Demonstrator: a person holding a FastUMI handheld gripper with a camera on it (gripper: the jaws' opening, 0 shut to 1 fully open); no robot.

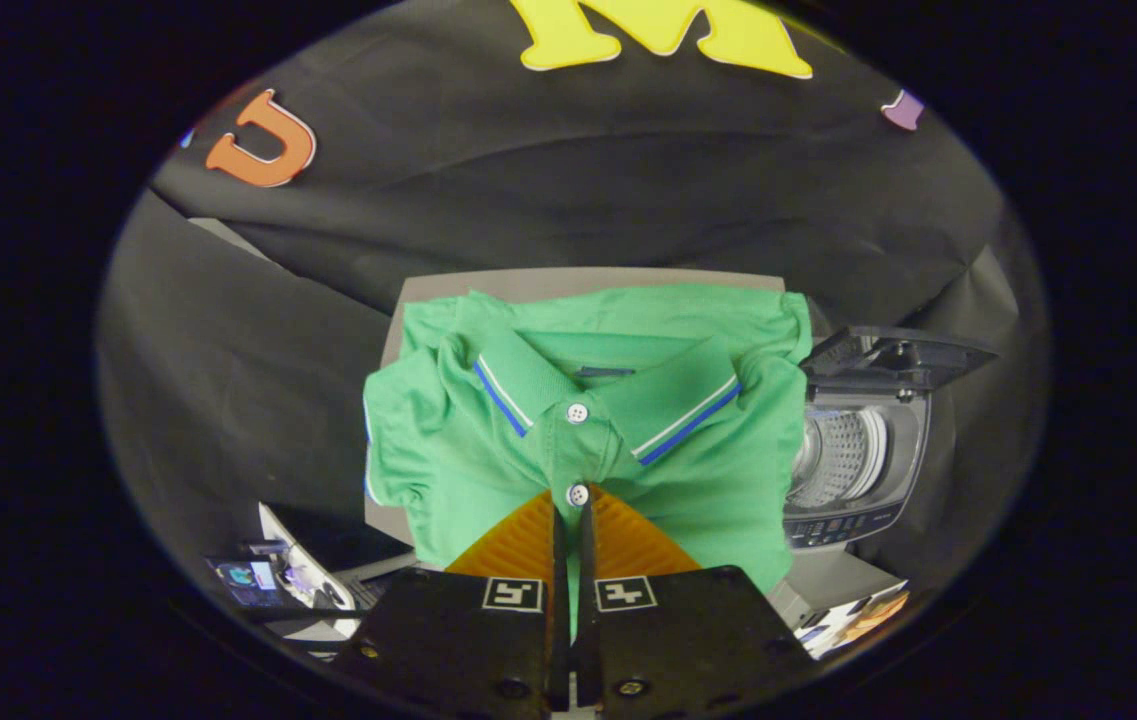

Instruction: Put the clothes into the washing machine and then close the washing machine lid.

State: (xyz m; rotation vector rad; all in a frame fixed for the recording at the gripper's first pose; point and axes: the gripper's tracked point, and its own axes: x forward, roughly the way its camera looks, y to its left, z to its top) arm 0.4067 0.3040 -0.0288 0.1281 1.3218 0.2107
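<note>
— Nearest to us, what is the gripper (569,520) doing?

— Its two fingers are pinched together on the green polo shirt with blue-and-white collar trim (578,430), just below the lower button, at twelve o'clock.

— And the small grey top-loading washing machine (853,470)?

— At three o'clock, just beside the shirt, hinged lid (893,355) raised, perforated metal drum (833,455) showing.

— So which step?

— Carrying, I'd judge. Next it must swing right and lower the shirt inside, keeping the cloth off the rim. Room around looks open.
</note>
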